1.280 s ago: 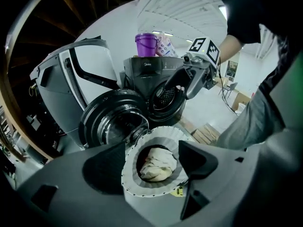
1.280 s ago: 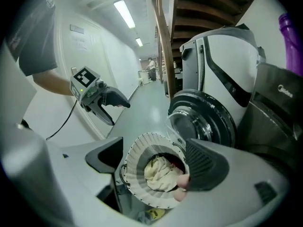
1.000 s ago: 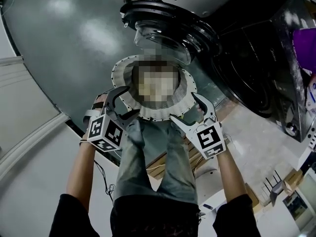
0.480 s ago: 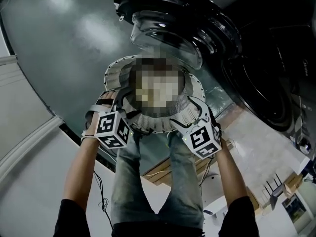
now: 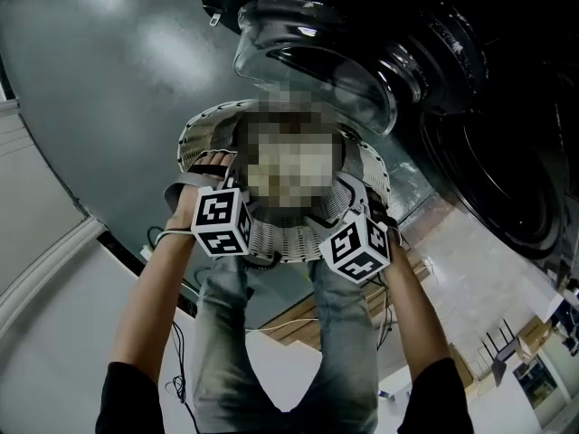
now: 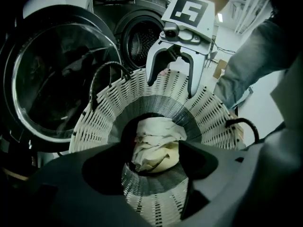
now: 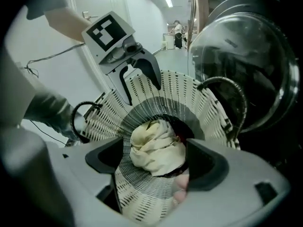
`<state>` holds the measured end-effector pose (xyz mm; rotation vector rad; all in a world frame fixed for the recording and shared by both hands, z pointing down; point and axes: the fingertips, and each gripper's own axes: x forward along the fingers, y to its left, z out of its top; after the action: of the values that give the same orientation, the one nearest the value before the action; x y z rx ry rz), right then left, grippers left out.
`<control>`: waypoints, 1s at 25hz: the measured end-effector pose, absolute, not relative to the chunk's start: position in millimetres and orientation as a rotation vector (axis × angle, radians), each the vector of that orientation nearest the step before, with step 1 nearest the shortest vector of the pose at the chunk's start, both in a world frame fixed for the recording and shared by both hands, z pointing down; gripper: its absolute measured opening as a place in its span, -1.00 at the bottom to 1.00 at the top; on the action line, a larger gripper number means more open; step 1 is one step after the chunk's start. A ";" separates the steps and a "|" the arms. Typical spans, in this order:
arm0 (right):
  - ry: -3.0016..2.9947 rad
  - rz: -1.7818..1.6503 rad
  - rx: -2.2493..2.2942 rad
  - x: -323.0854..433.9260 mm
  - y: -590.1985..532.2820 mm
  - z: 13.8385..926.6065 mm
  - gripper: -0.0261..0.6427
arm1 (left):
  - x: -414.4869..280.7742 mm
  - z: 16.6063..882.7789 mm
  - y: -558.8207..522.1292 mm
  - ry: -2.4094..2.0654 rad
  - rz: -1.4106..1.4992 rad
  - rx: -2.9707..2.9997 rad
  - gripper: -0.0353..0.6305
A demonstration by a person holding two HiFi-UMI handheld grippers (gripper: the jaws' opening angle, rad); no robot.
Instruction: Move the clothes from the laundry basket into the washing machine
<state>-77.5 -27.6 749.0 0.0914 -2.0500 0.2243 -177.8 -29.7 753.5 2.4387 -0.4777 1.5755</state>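
Observation:
A white woven laundry basket (image 5: 204, 125) stands on the floor between my feet and the washing machine. In it lies a crumpled cream cloth (image 6: 154, 148) (image 7: 154, 148), with a pink piece (image 7: 182, 188) beside it. My left gripper (image 5: 237, 186) (image 6: 151, 162) hangs over the basket's near left rim, jaws open and pointing down at the cloth. My right gripper (image 5: 348, 211) (image 7: 156, 162) hangs over the near right rim, also open. Neither touches the cloth. Each shows in the other's view, the right gripper (image 6: 170, 86) and the left gripper (image 7: 142, 93), with nothing between the jaws.
The washing machine's round glass door (image 5: 308, 52) (image 6: 52, 79) (image 7: 241, 65) stands open just beyond the basket, beside the dark drum opening (image 5: 507, 179) (image 6: 139, 41). Black wire handles (image 6: 244, 126) arch over the basket rim. My legs in jeans (image 5: 344, 351) are close behind. Cables lie on the floor.
Both grippers have sunk from above the basket's near edge down to its rim, side by side. The basket and the door look closer in the head view.

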 end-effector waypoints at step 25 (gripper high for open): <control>-1.807 0.046 -0.093 -76.0 -30.0 966.5 0.44 | -156.8 966.9 -30.3 -0.085 1.837 2.362 0.49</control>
<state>-76.0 -30.0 966.5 -0.0934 -1.8069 0.0457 -156.8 -30.3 966.9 2.3616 -0.0854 1.8371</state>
